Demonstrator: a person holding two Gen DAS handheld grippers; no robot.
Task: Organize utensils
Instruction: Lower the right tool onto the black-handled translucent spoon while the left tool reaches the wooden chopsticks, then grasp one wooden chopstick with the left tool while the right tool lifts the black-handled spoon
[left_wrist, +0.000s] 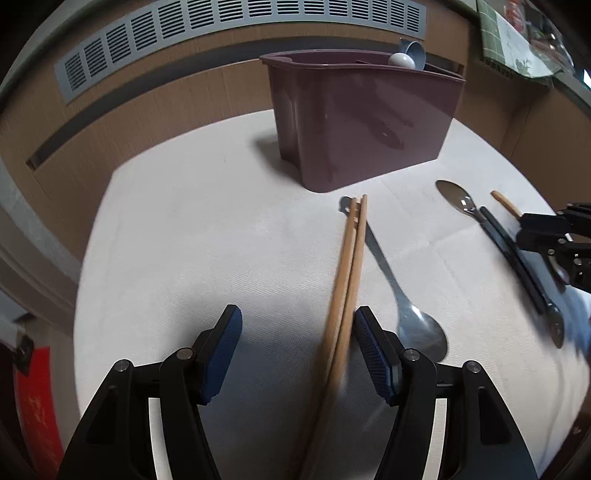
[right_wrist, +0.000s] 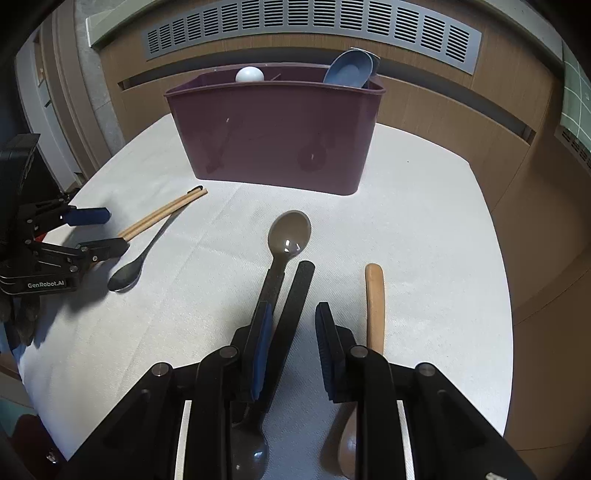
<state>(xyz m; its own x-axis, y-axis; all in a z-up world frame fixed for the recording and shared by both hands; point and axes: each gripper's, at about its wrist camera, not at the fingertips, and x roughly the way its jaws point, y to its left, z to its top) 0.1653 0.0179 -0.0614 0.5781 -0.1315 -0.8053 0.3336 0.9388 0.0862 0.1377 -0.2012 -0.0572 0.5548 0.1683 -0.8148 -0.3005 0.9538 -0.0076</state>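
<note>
Table (right_wrist: 424, 206) under a white ribbed cloth carries everything we see. Toward its far edge stands the dark plum plastic utensil bin (right_wrist: 273, 125), glossy and straight-walled, with a blue scoop-shaped spoon (right_wrist: 349, 68) and a white rounded handle end (right_wrist: 250, 75) poking above its rim. Nearer to us lie two black-handled spoons side by side, pointing opposite ways: one with a smoky translucent bowl (right_wrist: 289, 234) toward the bin, the other (right_wrist: 255, 452) with its bowl toward us. A tan wooden spoon (right_wrist: 375, 306) lies just right of them. Left of these, a pair of pale wooden chopsticks (left_wrist: 349, 266) rests across the handle of a grey metal spoon (left_wrist: 419, 326). Our left tongs (left_wrist: 297, 341) stand wide apart, astride the chopsticks, the right pad just beside them. Our right tongs (right_wrist: 293, 332) are partly open, straddling a black handle; we cannot tell whether they press it.
</note>
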